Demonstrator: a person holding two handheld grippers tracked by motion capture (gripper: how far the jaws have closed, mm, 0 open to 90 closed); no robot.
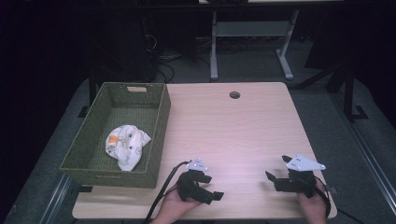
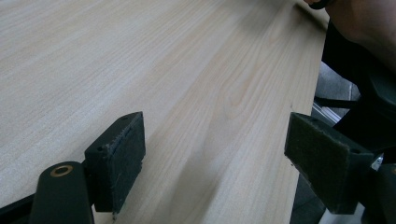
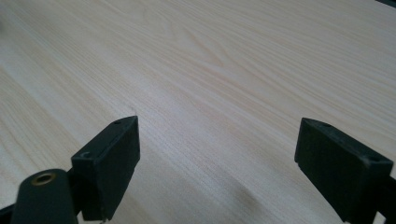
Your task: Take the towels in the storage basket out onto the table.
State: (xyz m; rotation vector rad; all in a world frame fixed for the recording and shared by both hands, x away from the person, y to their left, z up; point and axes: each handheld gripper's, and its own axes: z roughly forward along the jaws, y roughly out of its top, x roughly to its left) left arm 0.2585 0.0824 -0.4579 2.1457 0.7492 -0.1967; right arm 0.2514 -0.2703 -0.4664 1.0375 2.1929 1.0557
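Nearest the camera, both grippers were held low at the surface's [image 1: 233, 126] near edge, jaws released and empty. The crumpled cloth [image 1: 126, 144] was seen in the green basket [image 1: 161, 121], up-left; the left gripper [image 1: 212, 196] was judged nearer than the right gripper [image 1: 273, 179].

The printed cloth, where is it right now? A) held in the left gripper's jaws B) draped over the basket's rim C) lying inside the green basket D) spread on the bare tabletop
C: the crumpled printed cloth lies on the floor of the green basket at the table's left, while both the left gripper and right gripper sit near the table's front edge with jaws open and nothing between them.
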